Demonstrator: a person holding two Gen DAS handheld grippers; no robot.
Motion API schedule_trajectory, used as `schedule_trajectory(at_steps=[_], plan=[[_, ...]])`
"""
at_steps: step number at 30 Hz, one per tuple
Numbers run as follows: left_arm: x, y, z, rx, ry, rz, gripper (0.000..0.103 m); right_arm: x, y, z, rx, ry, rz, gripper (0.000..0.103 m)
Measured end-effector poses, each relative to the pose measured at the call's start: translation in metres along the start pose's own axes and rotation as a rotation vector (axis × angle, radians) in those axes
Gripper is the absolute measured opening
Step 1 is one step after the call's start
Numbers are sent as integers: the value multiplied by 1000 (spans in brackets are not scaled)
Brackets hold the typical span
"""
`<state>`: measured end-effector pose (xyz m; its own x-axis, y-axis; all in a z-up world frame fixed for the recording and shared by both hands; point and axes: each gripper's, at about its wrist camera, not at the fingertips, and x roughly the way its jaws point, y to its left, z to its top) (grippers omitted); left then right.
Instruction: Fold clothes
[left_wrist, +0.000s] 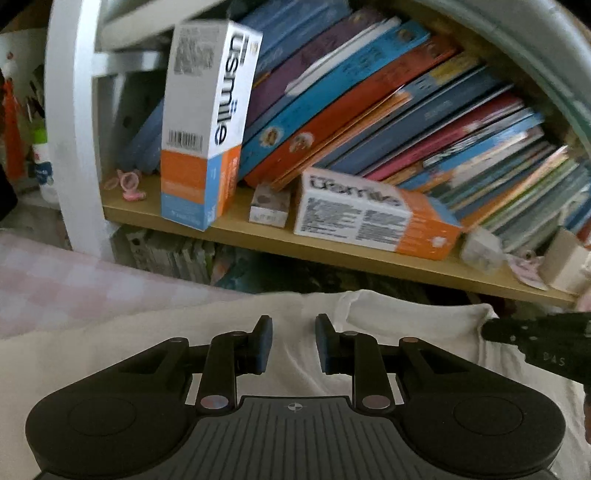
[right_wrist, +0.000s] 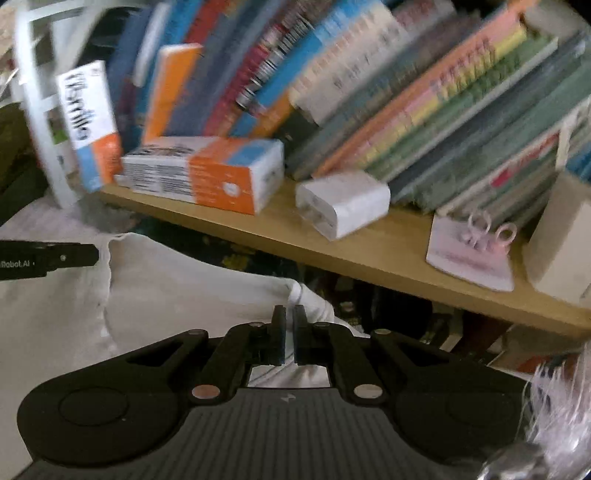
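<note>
White cloth garment (left_wrist: 295, 354) lies spread under both grippers, 1 piece. L gripper (left_wrist: 293, 341): jaws part-open, nothing pinched betw. them. R gripper (right_wrist: 290, 338): jaws closed, grip on the cloth edge unclear. Behind: 1 wood shelf (left_wrist: 332, 251), 2 orange-white boxes (left_wrist: 207, 122), 1 row of leaning books (left_wrist: 424, 110).

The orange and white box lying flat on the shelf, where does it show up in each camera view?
Left wrist view: the flat box lies right of centre on the wooden shelf, below the leaning books.
Right wrist view: the flat box lies left of centre on the shelf.
Shared landmark: the upright box stands to its left in both.
</note>
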<state>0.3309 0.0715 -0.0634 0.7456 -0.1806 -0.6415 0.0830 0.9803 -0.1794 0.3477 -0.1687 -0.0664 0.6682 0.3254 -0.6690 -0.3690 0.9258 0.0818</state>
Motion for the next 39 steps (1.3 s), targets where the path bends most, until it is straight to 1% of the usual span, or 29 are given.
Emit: schedule_trajectory(at_steps=[2, 6, 11, 14, 18, 22, 27, 29, 30, 31, 34, 37, 39], plan=[[9, 1, -1, -11, 3, 16, 24, 5, -2, 1, -1, -22, 4, 2], [14, 0, 0, -30, -12, 30, 24, 12, -6, 6, 25, -28, 1, 1], [20, -4, 6, 34, 8, 33, 24, 14, -8, 9, 59, -11, -38, 1], [24, -6, 9, 61, 20, 24, 24, 9, -8, 4, 78, -26, -70, 1], [29, -7, 12, 68, 18, 23, 23, 7, -2, 4, 63, -19, -102, 1], [36, -9, 16, 51, 22, 17, 22, 7, -3, 4, 67, -14, -122, 1], [40, -12, 15, 77, 12, 12, 21, 13, 1, 6, 57, -15, -147, 1], [35, -9, 12, 58, 4, 9, 24, 10, -1, 5, 76, -24, -133, 2], [30, -7, 11, 53, -9, 10, 24, 5, -3, 4, 88, -29, -116, 6], [24, -6, 9, 58, -22, 11, 24, 1, -5, 3, 100, -34, -100, 12], [2, -5, 5, 98, -43, 28, 25, -20, -2, -6, 72, -48, -110, 26], [-29, -2, 0, 133, -48, 32, 25, -45, 0, -20, 57, -54, -128, 27], [-57, 4, -7, 162, -54, 35, 26, -64, 2, -32, 66, -56, -137, 29]])
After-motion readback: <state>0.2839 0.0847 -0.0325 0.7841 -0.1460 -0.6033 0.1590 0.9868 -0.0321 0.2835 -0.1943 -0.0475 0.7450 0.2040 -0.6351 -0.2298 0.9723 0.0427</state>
